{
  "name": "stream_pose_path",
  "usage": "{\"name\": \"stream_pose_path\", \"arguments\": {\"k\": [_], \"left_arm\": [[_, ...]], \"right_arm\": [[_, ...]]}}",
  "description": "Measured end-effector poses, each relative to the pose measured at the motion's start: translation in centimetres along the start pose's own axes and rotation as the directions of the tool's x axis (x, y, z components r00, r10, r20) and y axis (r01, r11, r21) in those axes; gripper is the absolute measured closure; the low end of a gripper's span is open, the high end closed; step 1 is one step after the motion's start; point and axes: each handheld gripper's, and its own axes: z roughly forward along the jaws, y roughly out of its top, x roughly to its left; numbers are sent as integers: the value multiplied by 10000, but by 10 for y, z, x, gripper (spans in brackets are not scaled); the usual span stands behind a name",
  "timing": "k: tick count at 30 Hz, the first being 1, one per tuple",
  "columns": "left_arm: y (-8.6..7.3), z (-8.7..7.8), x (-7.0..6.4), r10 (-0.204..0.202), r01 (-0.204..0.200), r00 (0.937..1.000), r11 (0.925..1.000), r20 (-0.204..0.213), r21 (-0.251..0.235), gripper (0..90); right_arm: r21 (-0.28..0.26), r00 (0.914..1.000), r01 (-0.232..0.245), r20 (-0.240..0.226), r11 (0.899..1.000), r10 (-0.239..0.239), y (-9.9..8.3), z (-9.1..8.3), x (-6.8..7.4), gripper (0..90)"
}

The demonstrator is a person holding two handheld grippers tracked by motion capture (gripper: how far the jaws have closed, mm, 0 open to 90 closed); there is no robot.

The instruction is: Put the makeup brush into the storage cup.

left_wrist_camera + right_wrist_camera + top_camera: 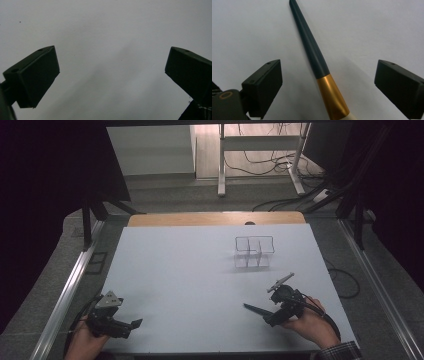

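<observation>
Dark teal lacquer, a gold metal ferrule and a pale tip make up the brush (256, 309), which lies flat on the pale counter (190, 285) at about 5 o'clock in the high view, its thin handle end pointing toward 10 o'clock. The right claw (272, 312) hovers over its thicker end, held by a hand in a checked sleeve. The left claw (131, 326) sits at 7 o'clock near the counter's front edge, well apart from the brush. A clear divided organizer (254, 252) stands at 1 o'clock, with bare counter between it and the brush, so the way to it looks free. The front edge is close behind both hands, leaving little room to pull back.

From the left gripper view, the left claw (112, 65) stands wide open over blank counter, with nothing between its jaws.

From the right gripper view, the right claw (328, 77) is also spread wide, and the brush (312, 50) runs up between its jaws without touching either. The brush is probably light and stiff, and the glossy tapered handle looks liable to slide or roll under a pinch. The ferrule (332, 97), wider and near the likely balance point, seems the better place to grip. The pale tip is cut off at the bottom of the view, and I can't tell whether it is soft.
</observation>
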Motion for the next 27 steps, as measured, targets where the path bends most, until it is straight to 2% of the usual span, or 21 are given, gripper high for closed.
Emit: {"name": "stream_pose_path", "arguments": {"k": [8,16,20,24,25,27], "left_arm": [[0,0,0,31,-31,10000,10000,-2,21,0],[0,1,0,56,-56,10000,10000,2,50,0],[0,1,0,73,-73,10000,10000,2,57,0],[0,1,-1,94,-94,10000,9999,1,62,0],[0,1,-1,101,-101,9999,9999,1,68,0],[0,1,-1,104,-104,9999,9999,0,70,0]], "right_arm": [[218,9998,222,14,9995,-222,-4,11,1,149],[451,9992,385,31,9982,-387,-6,18,2,173],[539,9989,450,96,9975,-456,-6,18,2,219],[607,9987,495,90,9969,-501,-6,18,2,311],[601,9983,572,34,9965,-575,-6,17,2,370],[712,9973,730,-28,9948,-730,-5,14,3,577]]}}
